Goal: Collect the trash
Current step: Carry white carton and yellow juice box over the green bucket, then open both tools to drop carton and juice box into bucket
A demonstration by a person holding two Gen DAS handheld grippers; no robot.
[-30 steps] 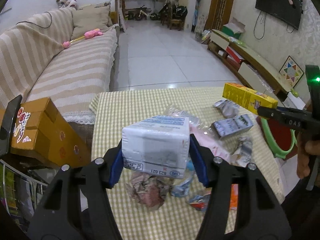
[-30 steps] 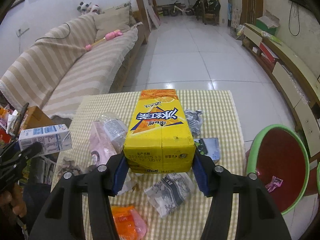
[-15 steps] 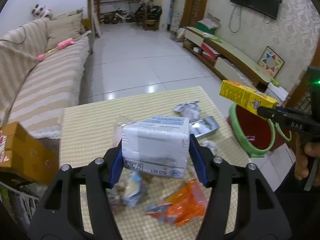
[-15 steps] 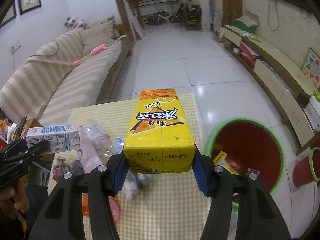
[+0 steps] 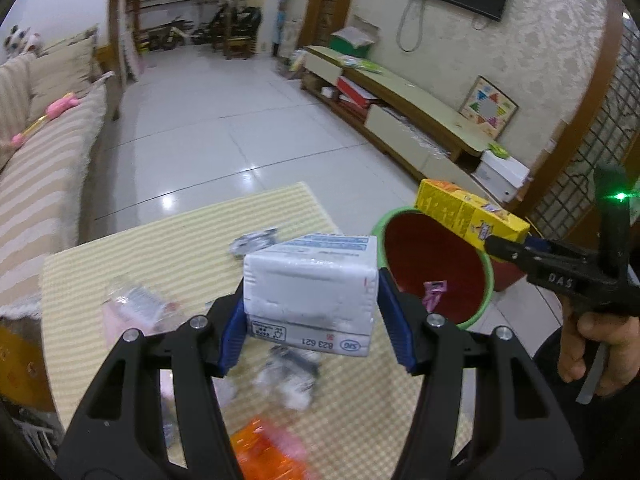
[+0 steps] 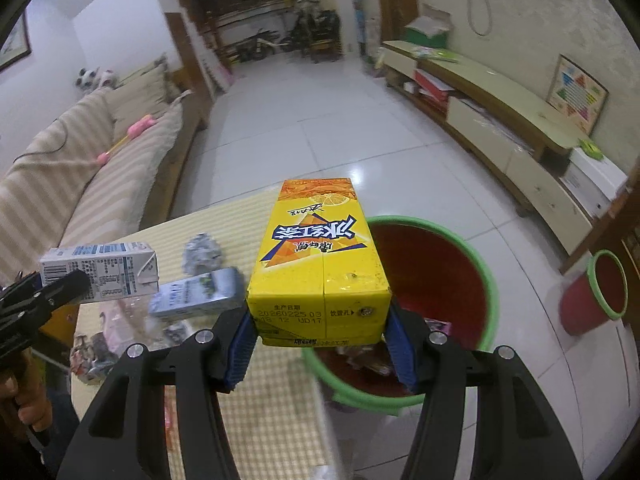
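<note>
My left gripper [image 5: 310, 332] is shut on a white milk carton [image 5: 310, 292], held above the checked table [image 5: 180, 240]. In the right wrist view the same carton [image 6: 100, 270] shows at the left. My right gripper [image 6: 320, 348] is shut on a yellow iced-tea carton [image 6: 320, 256], which hangs over the near rim of the red bin with a green rim [image 6: 460, 248]. The left wrist view shows that yellow carton [image 5: 468, 210] above the bin [image 5: 432, 264]. Wrappers lie in the bin's bottom.
Loose trash lies on the table: a crumpled foil wrapper [image 6: 202, 254], a blue-grey pouch [image 6: 196, 294], a clear plastic bottle [image 5: 136, 304], an orange wrapper [image 5: 264, 452]. A smaller red bin [image 6: 592, 292] stands to the right. A striped sofa [image 5: 36, 184] is left, a TV bench [image 5: 420, 120] right.
Both grippers have swung to the right with their cartons. The red bin has come from the right edge toward the middle of both views, and the yellow carton now overhangs its rim.
</note>
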